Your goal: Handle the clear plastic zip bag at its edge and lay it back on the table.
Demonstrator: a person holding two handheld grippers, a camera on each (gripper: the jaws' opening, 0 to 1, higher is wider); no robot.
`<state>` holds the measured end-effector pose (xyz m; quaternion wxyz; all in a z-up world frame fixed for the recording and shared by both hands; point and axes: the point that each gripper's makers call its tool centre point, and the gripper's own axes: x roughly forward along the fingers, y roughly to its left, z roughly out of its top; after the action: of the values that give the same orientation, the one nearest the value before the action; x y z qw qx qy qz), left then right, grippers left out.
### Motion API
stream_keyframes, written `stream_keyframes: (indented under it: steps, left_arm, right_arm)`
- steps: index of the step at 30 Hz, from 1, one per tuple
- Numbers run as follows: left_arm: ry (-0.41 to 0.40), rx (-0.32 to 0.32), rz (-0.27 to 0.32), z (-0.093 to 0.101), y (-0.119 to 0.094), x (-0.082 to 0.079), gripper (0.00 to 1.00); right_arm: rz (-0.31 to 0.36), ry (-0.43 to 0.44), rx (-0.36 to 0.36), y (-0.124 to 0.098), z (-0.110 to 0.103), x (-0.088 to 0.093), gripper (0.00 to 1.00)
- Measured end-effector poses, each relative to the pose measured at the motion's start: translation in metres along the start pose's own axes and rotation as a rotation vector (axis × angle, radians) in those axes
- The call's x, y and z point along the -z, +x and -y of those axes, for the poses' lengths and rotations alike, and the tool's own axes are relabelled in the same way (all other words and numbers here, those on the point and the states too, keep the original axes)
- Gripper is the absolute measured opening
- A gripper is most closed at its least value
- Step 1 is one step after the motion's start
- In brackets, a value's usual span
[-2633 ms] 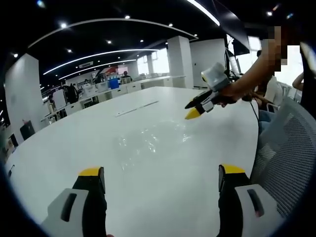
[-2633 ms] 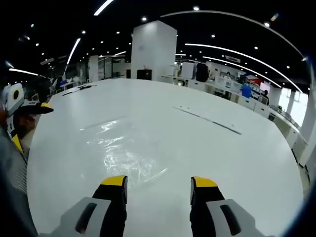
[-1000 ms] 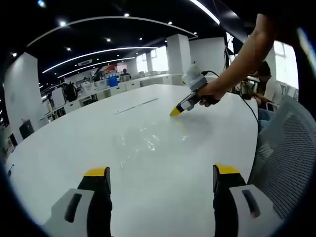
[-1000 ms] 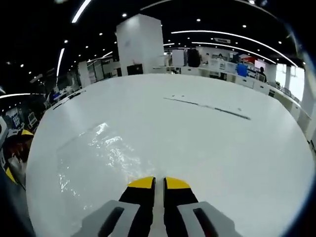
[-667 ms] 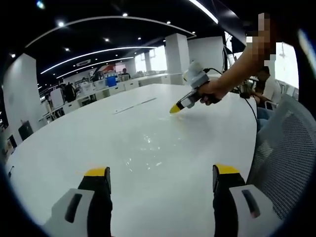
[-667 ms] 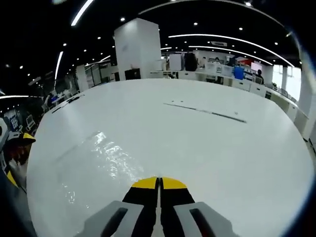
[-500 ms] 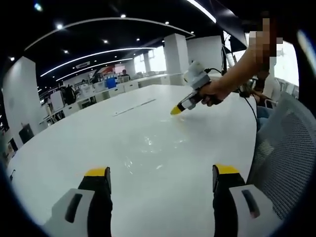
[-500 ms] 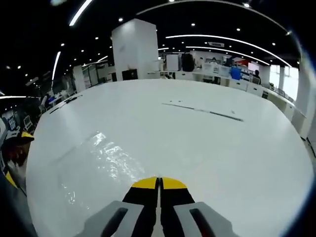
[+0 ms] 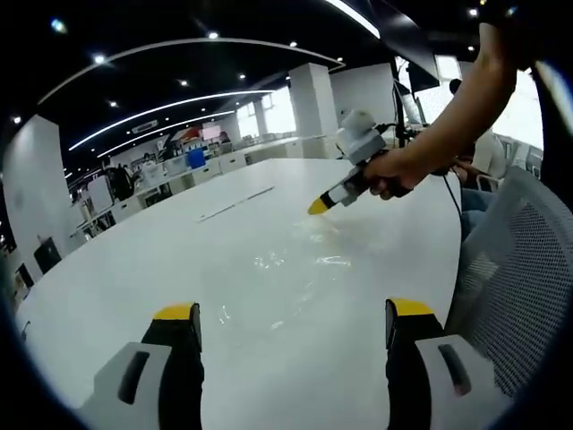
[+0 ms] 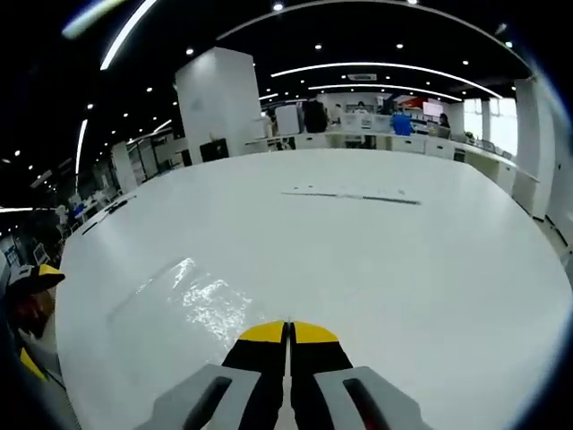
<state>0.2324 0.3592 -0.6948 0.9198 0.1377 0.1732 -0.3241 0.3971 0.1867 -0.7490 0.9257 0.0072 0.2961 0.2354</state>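
The clear plastic zip bag [image 9: 291, 264] lies as a glinting sheet on the white table [image 9: 134, 260]. Its far edge rises toward the yellow tip of my right gripper [image 9: 318, 206], which a hand [image 9: 398, 168] holds just above the tabletop. In the right gripper view the bag [image 10: 192, 296] spreads left from my right gripper [image 10: 287, 332], whose jaws are pressed together on its edge. My left gripper [image 9: 291, 312] hovers open short of the bag's near edge, with nothing between its fingers. It also pokes in at the far left of the right gripper view as the left gripper [image 10: 36, 278].
A thin flat strip [image 9: 237, 203] lies farther back on the table, seen too as the strip [image 10: 354, 195]. A grey mesh chair [image 9: 519, 269] stands at the table's right edge. Office desks and a white pillar [image 10: 215, 103] lie beyond.
My right gripper went from open over the bag to shut on its edge, then rose slightly and drew that edge up. My left gripper stayed open and nearly still.
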Motion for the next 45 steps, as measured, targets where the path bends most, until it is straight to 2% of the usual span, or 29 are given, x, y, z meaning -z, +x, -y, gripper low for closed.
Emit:
stream_keyframes:
  steps: [3, 7, 21, 25, 32, 37, 45]
  left_arm:
    - [0.002, 0.017, -0.002, 0.01, 0.005, -0.001, 0.84]
    - [0.009, 0.036, 0.0, 0.021, 0.011, -0.004, 0.84]
    - [0.048, 0.092, -0.029, 0.05, 0.028, 0.001, 0.84]
    - [0.07, 0.116, -0.046, 0.058, 0.034, 0.003, 0.82]
    - [0.111, 0.189, -0.05, 0.088, 0.056, -0.003, 0.79]
    - [0.112, 0.211, -0.062, 0.101, 0.066, 0.0, 0.77]
    - [0.132, 0.215, -0.079, 0.11, 0.076, 0.004, 0.69]
  right_arm:
    - [0.009, 0.02, 0.01, -0.008, -0.003, 0.001, 0.0]
    - [0.024, 0.104, 0.037, -0.017, -0.004, 0.003, 0.0]
    - [0.022, 0.159, 0.064, -0.04, -0.019, 0.018, 0.0]
    - [0.025, 0.168, 0.068, -0.042, -0.024, 0.017, 0.0]
    - [0.037, 0.252, 0.074, -0.047, -0.035, 0.015, 0.0]
    - [0.038, 0.324, 0.073, -0.048, -0.042, 0.013, 0.0]
    - [0.05, 0.351, 0.07, -0.052, -0.052, 0.008, 0.0]
